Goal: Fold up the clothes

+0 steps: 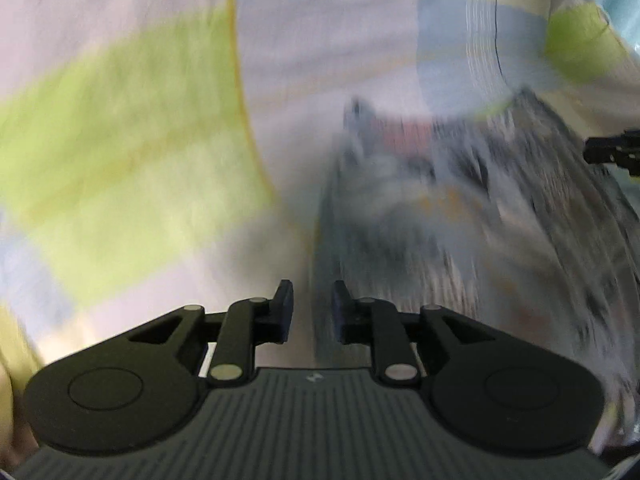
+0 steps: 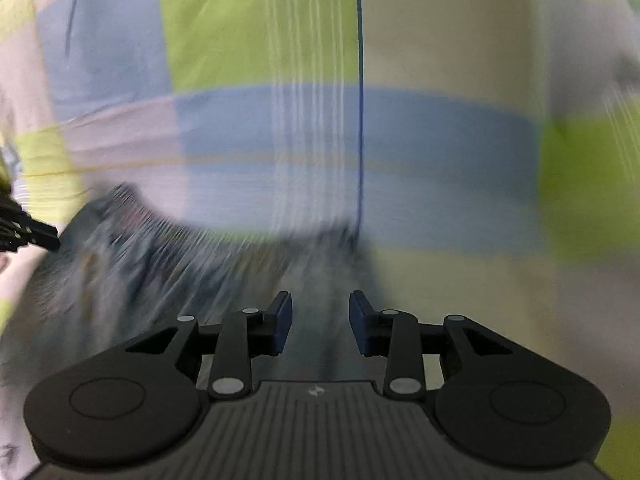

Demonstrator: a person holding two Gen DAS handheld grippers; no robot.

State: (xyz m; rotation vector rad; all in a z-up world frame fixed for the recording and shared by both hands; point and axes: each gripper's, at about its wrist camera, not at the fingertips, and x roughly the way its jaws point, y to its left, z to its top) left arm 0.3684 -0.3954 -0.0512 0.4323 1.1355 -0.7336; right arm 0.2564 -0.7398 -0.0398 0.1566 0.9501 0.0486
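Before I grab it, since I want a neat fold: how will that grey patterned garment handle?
The grey garment looks rumpled and thin, so probably floppy and light. It lies on a checked sheet and may drag rather than slide. Both views are blurred, so this is tentative.

Likely a home bedroom: a checked bedsheet (image 2: pixel 260 40) in lime green, pale blue and lilac fills both blurred views, with a grey patterned garment (image 1: pixel 440 208) lying on it.
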